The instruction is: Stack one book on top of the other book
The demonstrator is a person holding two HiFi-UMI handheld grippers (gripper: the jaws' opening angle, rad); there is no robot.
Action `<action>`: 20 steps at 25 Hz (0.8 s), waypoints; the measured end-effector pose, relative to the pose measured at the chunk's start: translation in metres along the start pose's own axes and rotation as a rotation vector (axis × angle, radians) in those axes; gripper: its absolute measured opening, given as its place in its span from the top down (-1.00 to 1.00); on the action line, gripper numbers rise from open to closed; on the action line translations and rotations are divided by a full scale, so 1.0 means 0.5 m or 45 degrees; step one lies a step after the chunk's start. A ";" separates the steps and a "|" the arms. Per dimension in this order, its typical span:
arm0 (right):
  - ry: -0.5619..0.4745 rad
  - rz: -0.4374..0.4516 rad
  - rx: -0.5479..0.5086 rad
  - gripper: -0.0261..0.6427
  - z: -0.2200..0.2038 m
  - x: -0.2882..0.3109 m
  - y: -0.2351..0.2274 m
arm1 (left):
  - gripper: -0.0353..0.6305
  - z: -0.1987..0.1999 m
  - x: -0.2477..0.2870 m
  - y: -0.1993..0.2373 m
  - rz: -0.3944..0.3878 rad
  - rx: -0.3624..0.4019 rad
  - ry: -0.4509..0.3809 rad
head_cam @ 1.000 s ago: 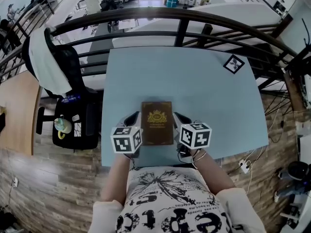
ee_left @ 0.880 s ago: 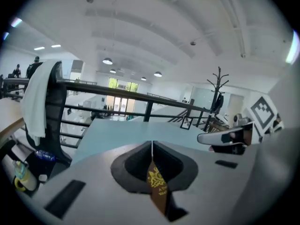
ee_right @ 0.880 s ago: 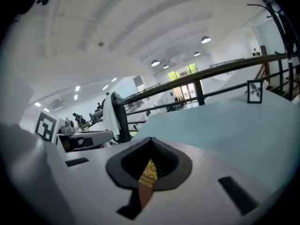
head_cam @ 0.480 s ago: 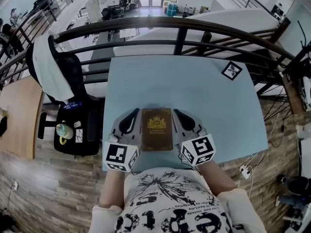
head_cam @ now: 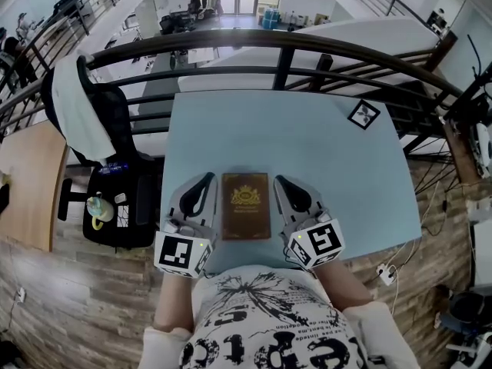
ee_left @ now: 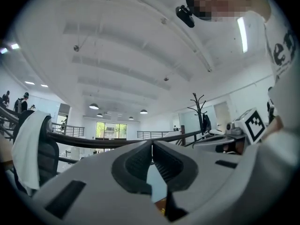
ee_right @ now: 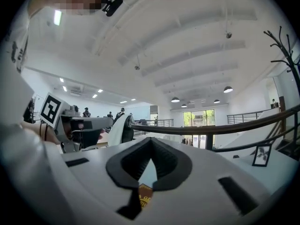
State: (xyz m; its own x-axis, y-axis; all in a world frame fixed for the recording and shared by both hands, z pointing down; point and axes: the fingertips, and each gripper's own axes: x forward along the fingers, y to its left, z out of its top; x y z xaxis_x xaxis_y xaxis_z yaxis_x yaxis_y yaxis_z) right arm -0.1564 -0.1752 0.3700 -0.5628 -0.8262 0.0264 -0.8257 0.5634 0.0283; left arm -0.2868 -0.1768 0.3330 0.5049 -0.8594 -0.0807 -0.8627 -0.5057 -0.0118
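Brown book (head_cam: 246,205) lies flat on the pale blue bench (head_cam: 269,121), between the left tongs (head_cam: 204,180) and right tongs (head_cam: 281,181), both pressed together on nothing, flanking its long edges.

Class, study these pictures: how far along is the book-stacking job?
Done: uncertain. One brown book lies on the blue table; whether another sits beneath cannot be told. In hand: nothing; the left claw and right claw are shut and empty, flanking it. Left: probably nothing if it is a stack.
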 end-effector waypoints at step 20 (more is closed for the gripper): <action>0.081 0.062 -0.027 0.95 -0.021 0.010 0.047 | 0.86 -0.049 -0.004 0.000 -0.027 -0.008 0.093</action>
State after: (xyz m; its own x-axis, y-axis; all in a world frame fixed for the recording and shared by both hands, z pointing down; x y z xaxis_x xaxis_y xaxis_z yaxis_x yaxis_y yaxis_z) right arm -0.1781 -0.1659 0.3814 -0.5982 -0.7961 0.0914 -0.7960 0.6035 0.0462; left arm -0.2870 -0.1767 0.3575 0.5244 -0.8515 -0.0076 -0.8515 -0.5243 -0.0067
